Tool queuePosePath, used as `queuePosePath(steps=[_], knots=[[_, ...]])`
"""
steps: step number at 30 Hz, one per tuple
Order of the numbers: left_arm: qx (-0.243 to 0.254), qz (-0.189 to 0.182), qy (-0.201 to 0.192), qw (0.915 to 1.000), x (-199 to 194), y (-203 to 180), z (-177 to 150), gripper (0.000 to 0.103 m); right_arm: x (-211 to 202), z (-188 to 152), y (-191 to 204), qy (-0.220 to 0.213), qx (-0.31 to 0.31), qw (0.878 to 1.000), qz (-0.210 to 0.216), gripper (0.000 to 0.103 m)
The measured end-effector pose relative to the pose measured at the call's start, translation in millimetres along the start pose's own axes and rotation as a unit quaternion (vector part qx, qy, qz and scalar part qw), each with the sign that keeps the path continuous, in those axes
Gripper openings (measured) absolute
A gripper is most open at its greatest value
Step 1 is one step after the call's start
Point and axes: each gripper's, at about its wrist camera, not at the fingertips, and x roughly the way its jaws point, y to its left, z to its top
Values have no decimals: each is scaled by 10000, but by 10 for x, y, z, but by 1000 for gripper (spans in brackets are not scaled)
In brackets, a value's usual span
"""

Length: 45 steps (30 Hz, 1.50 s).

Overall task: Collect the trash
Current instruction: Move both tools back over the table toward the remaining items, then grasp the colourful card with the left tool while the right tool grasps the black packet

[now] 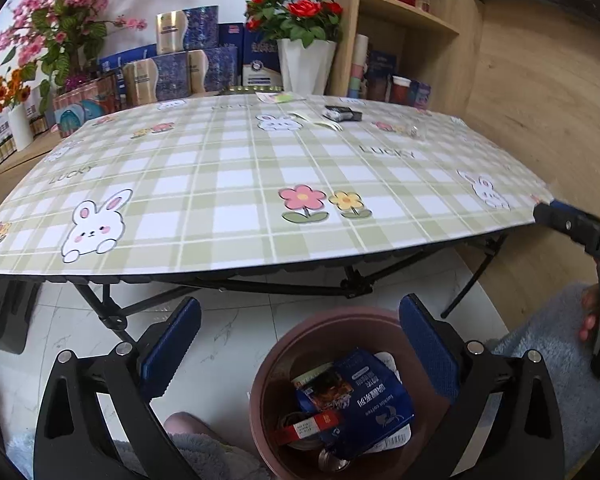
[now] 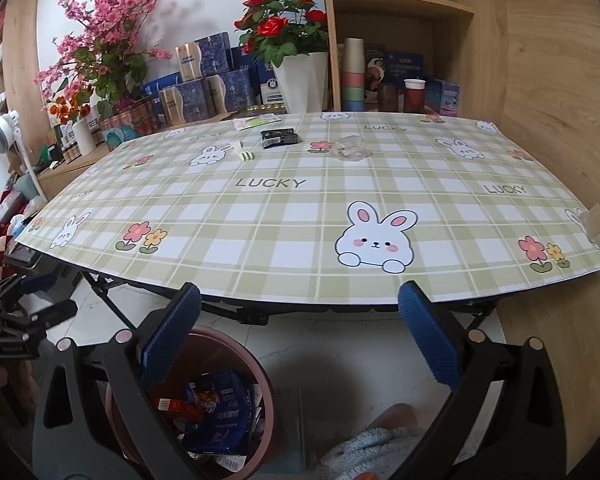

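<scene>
The left gripper hangs over the brown bin on the floor with its jaws spread wide and nothing between them; a dark blue coffee packet lies on top of the other wrappers inside, at about six o'clock in the left wrist view. To me that reads as a drop just finished, so the step in hand is the turn back to the table for the next piece. The right gripper waits near the table's front edge, its jaws likewise wide apart and empty, with the bin showing at seven o'clock in its own view. Moving outward, the checked tablecloth is bare across its near half; what remains sits toward the far side. From the right wrist view, a pale plastic fork lies at about eleven o'clock, a small black packet just beyond it nearer twelve, a crumpled clear wrapper at about one o'clock, and a flat white-and-green paper at the far edge. Another clear scrap sits at the right edge, around three o'clock, nearest to the right gripper. I'd judge that scrap the easy next pick for the right hand, though thin clear film calls for a low, flat approach and a firm pinch. The far items need a long reach over the cloth.
</scene>
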Motion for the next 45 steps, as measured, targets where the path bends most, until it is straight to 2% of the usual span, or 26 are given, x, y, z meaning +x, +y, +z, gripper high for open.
queuePosePath(steps=[5,8,10,13,15,18,24,27,31,34,37,39,40,41,43,44,45], knots=[[-244,121,48,9996,-29,159,120,97,46,73,-51,30,102,9996,247,97],[-292,164,143,9993,19,228,262,97,104,163,-115,-64,267,9992,291,97],[-306,217,96,9993,51,276,401,97,202,271,-148,18,363,9986,380,97],[-373,215,2,9991,125,354,654,97,396,532,-140,52,246,9990,379,97],[-382,180,-86,9991,201,407,856,97,571,766,-102,44,77,9985,539,97],[-335,199,-155,9991,365,482,1172,97,913,1128,-9,26,-238,9990,385,97],[-317,7,-159,9994,866,670,1859,97,1807,1750,251,111,-870,9956,332,97],[-338,-169,-52,9993,1174,737,2157,97,2313,2024,307,369,-645,9964,418,97],[-280,-333,85,9990,1581,792,2488,97,2827,2178,377,609,-609,9962,89,97],[-17,-433,147,9990,1855,814,2686,97,3053,2193,445,767,-818,9936,-113,97],[594,-458,245,9969,2194,793,2880,97,3157,2213,468,900,-917,9914,-232,96],[956,-338,283,9944,2389,780,2996,97,3217,2225,433,998,-848,9911,-239,92],[1116,-383,309,9925,2495,767,3067,97,3258,2217,404,1091,-770,9908,-204,73],[1238,-412,292,9910,2581,752,3122,97,3284,2201,383,1154,-723,9905,-170,63],[1499,-349,306,9876,2751,709,3205,96,3264,2202,375,1095,-711,9914,-106,60],[1660,-323,353,9850,2869,673,3246,89,3249,2195,373,1059,-690,9920,3,45],[1756,-369,392,9830,2958,649,3272,80,3242,2183,385,1035,-715,9920,34,36]])
